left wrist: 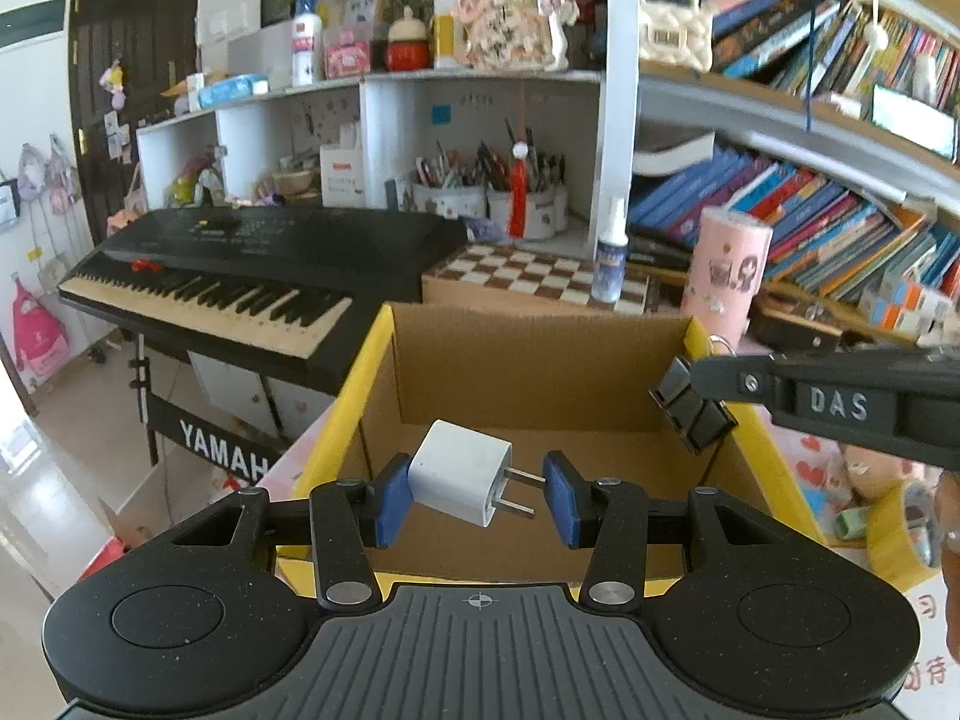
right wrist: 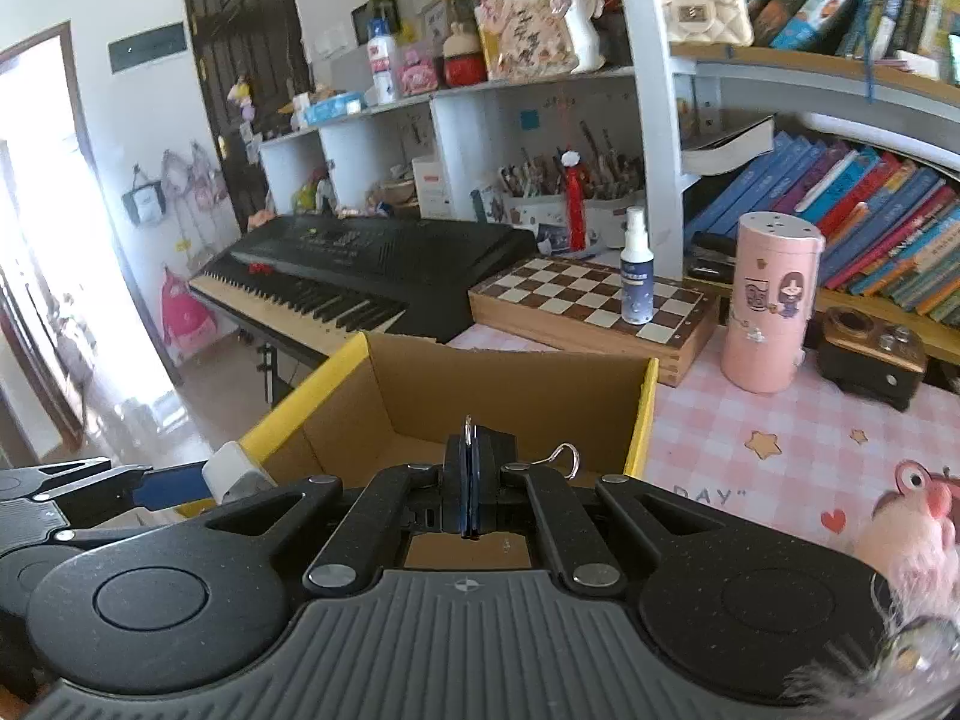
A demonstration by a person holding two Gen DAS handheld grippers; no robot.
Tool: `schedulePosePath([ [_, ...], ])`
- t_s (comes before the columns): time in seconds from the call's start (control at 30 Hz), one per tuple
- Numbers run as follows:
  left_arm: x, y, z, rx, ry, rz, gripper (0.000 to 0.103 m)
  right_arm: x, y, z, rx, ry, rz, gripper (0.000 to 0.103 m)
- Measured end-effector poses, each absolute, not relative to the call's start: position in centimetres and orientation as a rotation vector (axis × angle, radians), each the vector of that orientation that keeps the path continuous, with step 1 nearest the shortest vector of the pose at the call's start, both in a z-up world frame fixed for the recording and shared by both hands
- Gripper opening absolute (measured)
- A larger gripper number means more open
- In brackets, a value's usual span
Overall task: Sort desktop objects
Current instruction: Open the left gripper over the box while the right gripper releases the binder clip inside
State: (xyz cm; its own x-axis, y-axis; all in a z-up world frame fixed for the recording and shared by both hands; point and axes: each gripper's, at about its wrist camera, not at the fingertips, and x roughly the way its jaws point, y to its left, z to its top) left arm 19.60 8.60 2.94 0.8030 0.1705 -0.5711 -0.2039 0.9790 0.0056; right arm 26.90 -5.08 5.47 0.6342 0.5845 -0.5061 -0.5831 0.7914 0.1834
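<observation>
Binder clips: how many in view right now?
1. The black binder clip is pinched in the right gripper over the cardboard box, beside its right wall. More may be hidden elsewhere.

1. Your right gripper point(right wrist: 468, 483) hides most of the black metal binder clip point(right wrist: 480, 441) in the right wrist view.
2. The white square plug adapter point(right wrist: 231, 471) is partly covered there by gripper linkage.
3. The brown cardboard box with yellow rim point(right wrist: 645, 414): its floor is largely hidden.
4. The yellow tape roll point(left wrist: 906, 531) is cut by the picture's edge.
</observation>
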Motion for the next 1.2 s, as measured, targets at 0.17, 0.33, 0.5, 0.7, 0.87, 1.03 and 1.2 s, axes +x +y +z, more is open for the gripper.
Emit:
schedulePosePath([
  [0.17, 21.2, 8.4, 1.9, -0.046, 0.657, 0.204, 0.045, 29.6, -4.4, 4.2, -0.032, 0.61, 0.698, 0.002],
  [0.33, 22.6, 8.3, 1.0, -0.042, 0.706, 0.21, 0.045, 31.7, -3.8, 3.2, -0.076, 0.645, 0.734, 0.002],
  [0.5, 23.4, 8.2, 0.2, -0.042, 0.741, 0.214, 0.045, 33.2, -2.8, 2.0, -0.155, 0.684, 0.778, 0.002],
  [0.7, 24.0, 8.3, -0.8, -0.067, 0.783, 0.222, 0.045, 34.3, -2.0, 0.8, -0.235, 0.74, 0.826, 0.002],
  [0.87, 24.4, 7.7, -1.3, -0.029, 0.81, 0.221, 0.045, 34.5, -1.1, 0.1, -0.309, 0.771, 0.863, 0.002],
  [1.03, 24.6, 7.2, -1.6, -0.014, 0.826, 0.216, 0.045, 34.7, 0.1, -0.7, -0.388, 0.81, 0.911, 0.002],
  [1.2, 24.6, 7.0, -1.6, -0.016, 0.834, 0.216, 0.045, 35.0, 0.4, -1.1, -0.444, 0.819, 0.934, 0.002],
])
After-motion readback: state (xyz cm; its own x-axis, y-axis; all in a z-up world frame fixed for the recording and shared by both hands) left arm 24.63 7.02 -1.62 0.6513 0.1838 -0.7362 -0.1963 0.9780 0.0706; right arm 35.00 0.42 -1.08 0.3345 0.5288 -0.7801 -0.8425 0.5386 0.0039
